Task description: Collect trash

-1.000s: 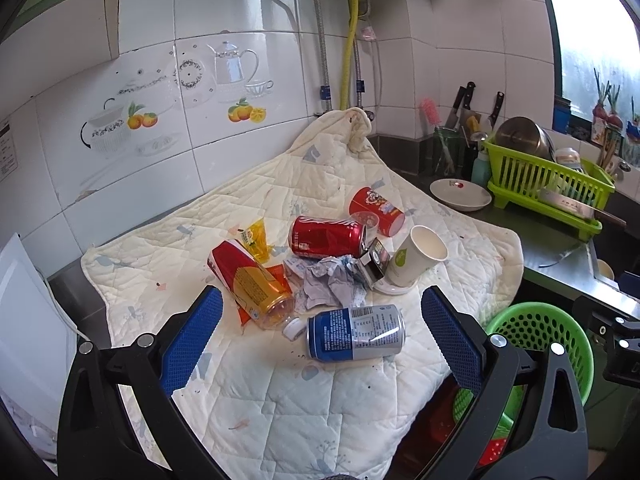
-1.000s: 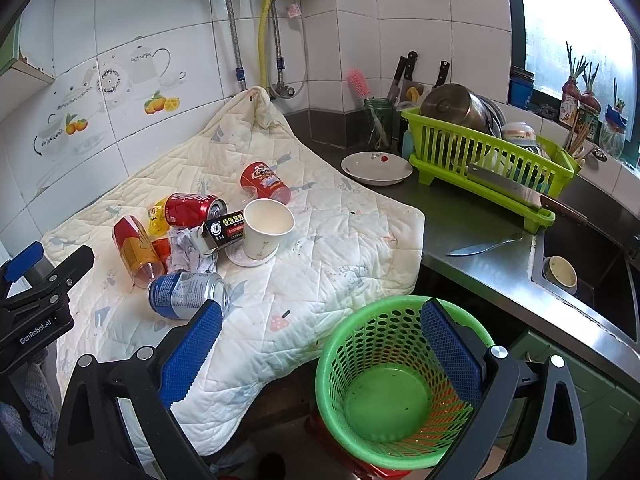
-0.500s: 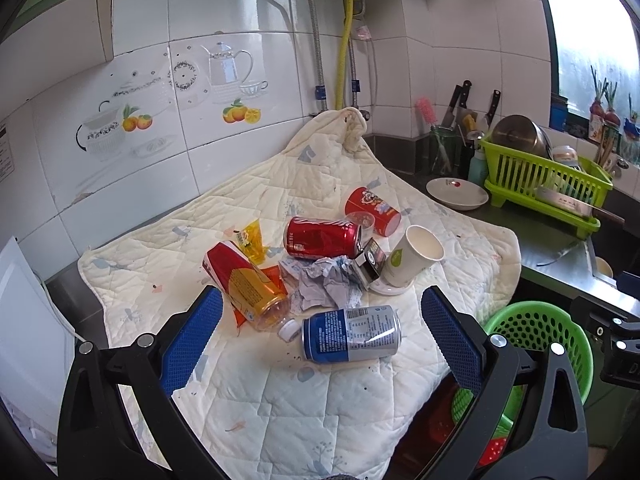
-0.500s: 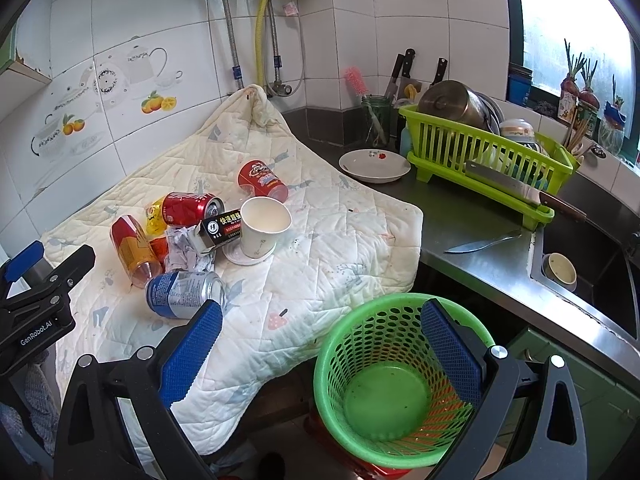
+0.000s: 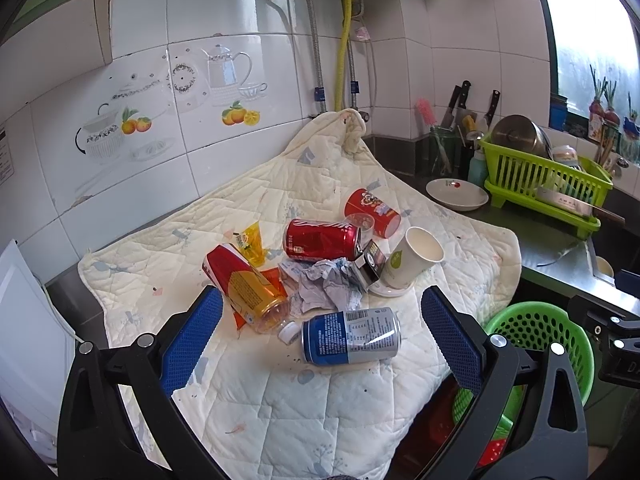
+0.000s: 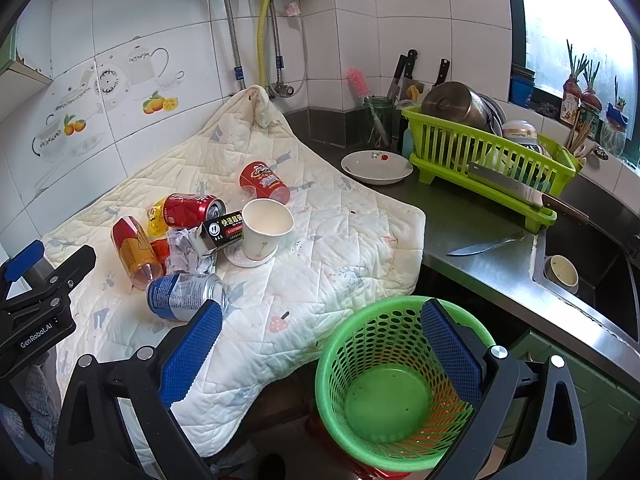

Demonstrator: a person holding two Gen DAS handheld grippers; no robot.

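Trash lies on a cream quilted cloth (image 5: 280, 400): a blue-and-silver can (image 5: 351, 336) on its side nearest me, a red-and-gold can (image 5: 246, 288), a red cola can (image 5: 320, 239), crumpled paper (image 5: 326, 286), a small black box (image 5: 370, 266), a white paper cup (image 5: 412, 262), a red snack tub (image 5: 374, 212) and a yellow wrapper (image 5: 252, 240). My left gripper (image 5: 320, 340) is open and empty, just above the blue can. My right gripper (image 6: 320, 344) is open and empty, over the empty green basket (image 6: 392, 392) below the counter edge. The blue can also shows in the right wrist view (image 6: 186, 296).
A steel counter (image 6: 480, 240) to the right holds a white dish (image 6: 376, 166), a knife (image 6: 484, 245) and a green dish rack (image 6: 488, 168) with a pot. A sink (image 6: 592, 276) with a cup lies far right. Tiled walls stand behind the cloth.
Both views have shifted slightly; the left gripper has eased a little closer to the blue can. Both grippers stay open and no trash has moved.
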